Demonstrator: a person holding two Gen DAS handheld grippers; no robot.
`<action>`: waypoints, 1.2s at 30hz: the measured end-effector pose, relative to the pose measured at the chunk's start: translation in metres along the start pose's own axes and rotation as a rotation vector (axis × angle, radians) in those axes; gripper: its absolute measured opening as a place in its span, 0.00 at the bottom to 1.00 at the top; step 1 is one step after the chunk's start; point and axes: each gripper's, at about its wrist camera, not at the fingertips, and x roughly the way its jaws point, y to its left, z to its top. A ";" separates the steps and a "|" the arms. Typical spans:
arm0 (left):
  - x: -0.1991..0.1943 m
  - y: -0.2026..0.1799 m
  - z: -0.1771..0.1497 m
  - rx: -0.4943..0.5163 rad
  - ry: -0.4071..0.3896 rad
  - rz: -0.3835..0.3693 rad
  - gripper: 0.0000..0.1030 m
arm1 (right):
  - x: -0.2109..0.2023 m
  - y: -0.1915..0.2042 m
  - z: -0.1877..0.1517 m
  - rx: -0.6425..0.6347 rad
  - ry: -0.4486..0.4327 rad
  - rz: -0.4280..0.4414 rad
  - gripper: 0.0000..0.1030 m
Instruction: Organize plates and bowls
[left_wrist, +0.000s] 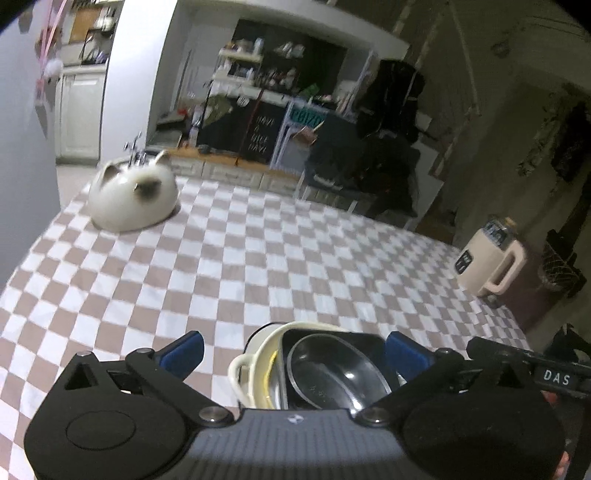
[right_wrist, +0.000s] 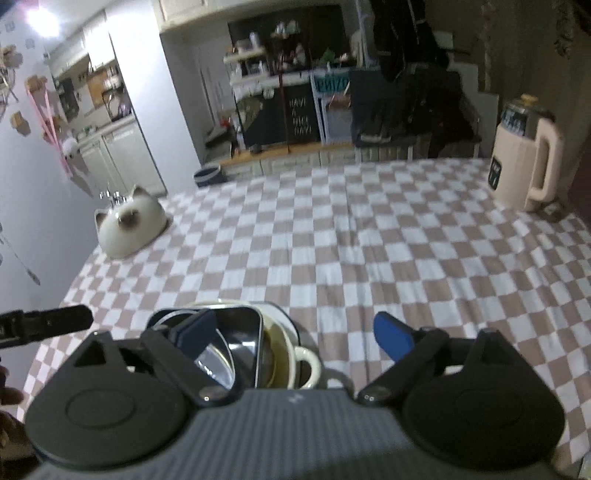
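A stack of dishes sits on the checked tablecloth (left_wrist: 258, 258) at the near edge. It is a cream handled bowl (left_wrist: 255, 354), a black square plate (left_wrist: 291, 338) inside it and a glossy dark bowl (left_wrist: 332, 369) on top. My left gripper (left_wrist: 295, 350) is open just above the stack, with its blue pads (left_wrist: 184, 350) clear of the dishes. In the right wrist view the same cream bowl (right_wrist: 280, 339) and black plate (right_wrist: 242, 325) lie under my right gripper (right_wrist: 295, 336). It is open too, with one pad (right_wrist: 195, 332) over the plate and nothing gripped.
A white cat-shaped bowl (left_wrist: 135, 195) lies upside down at the table's far left corner (right_wrist: 129, 225). A cream jug with a handle (right_wrist: 524, 158) stands at the far right edge (left_wrist: 487, 258). Shelves and dark furniture stand beyond the table.
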 end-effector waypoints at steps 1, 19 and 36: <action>-0.007 -0.003 0.000 0.005 -0.015 -0.006 1.00 | -0.005 0.000 0.000 0.003 -0.015 0.000 0.94; -0.079 -0.045 -0.047 0.161 -0.178 0.187 1.00 | -0.089 0.001 -0.034 -0.037 -0.307 -0.019 1.00; -0.098 -0.033 -0.102 0.248 -0.162 0.272 1.00 | -0.095 0.002 -0.091 -0.100 -0.261 -0.099 1.00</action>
